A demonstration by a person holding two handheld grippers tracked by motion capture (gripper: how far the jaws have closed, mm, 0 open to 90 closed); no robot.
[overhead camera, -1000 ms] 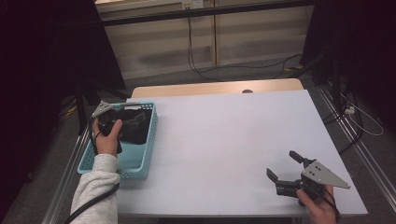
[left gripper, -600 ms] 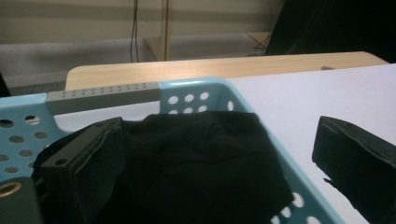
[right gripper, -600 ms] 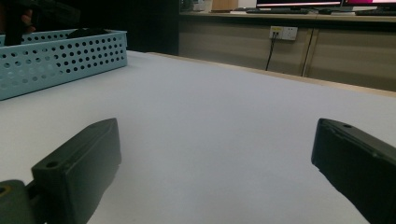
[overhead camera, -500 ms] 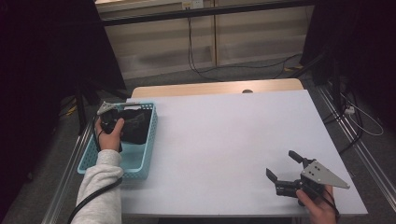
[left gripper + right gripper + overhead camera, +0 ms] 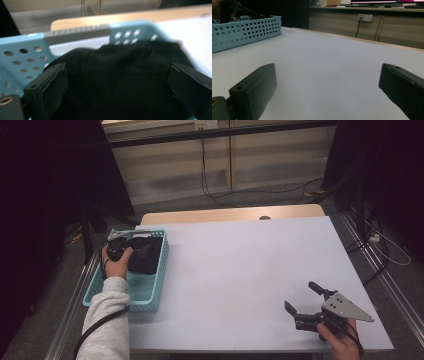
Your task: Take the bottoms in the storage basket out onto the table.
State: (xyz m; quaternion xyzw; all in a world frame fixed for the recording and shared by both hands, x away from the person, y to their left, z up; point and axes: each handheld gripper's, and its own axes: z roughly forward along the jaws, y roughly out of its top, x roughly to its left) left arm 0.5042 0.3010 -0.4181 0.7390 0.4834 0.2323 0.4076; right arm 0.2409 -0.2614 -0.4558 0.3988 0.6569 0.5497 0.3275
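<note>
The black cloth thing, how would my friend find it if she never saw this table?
Start at the big white table and look to its left edge, where a light blue basket full of round holes sits. The black cloth lies bunched in the far end of it, under the open left gripper. It is the one dark, soft thing inside.

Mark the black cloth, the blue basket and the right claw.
black cloth (image 5: 120,82), left gripper view, middle of the fabric.
blue basket (image 5: 159,277), high view, right side wall.
right claw (image 5: 304,298), high view, midway between its open fingertips.
</note>
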